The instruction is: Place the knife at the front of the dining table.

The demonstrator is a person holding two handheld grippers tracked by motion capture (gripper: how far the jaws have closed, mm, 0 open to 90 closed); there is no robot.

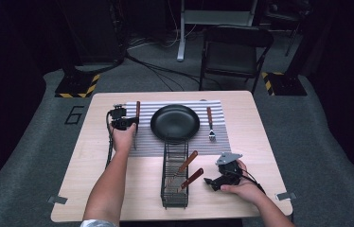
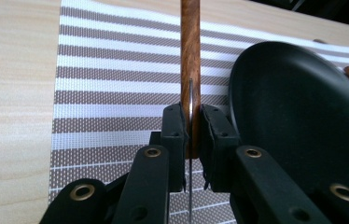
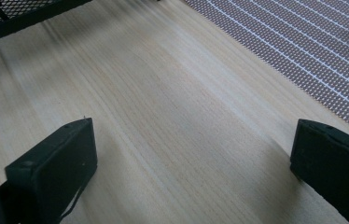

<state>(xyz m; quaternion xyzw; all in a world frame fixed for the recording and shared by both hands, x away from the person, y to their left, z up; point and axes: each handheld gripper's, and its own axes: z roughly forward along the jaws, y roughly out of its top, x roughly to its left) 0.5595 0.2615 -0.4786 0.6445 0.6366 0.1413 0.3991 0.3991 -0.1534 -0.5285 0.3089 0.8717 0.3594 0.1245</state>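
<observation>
L claw [image 2: 190, 135] was clamped on knife [image 2: 190, 60] w/ wooden handle, long axis running away from person, over striped mat [image 2: 107, 93] just left of black plate [image 2: 303, 116]; R claw [image 3: 191, 158] wide, idle over worktop [image 3: 172, 93].

One black plate [image 1: 175, 122] sits on one striped placemat [image 1: 222, 137]. One fork [image 1: 210, 124] lies beside it, and one wooden-handled knife [image 1: 137, 111]. One wire basket [image 1: 175, 201] holds two wooden-handled utensils [image 1: 187, 162]. Two grippers: left gripper [image 1: 124, 122], right gripper [image 1: 209, 181].

Knife [image 1: 137, 120] left of plate [image 1: 175, 122] on placemat [image 1: 220, 142]; fork [image 1: 210, 124] right.
</observation>
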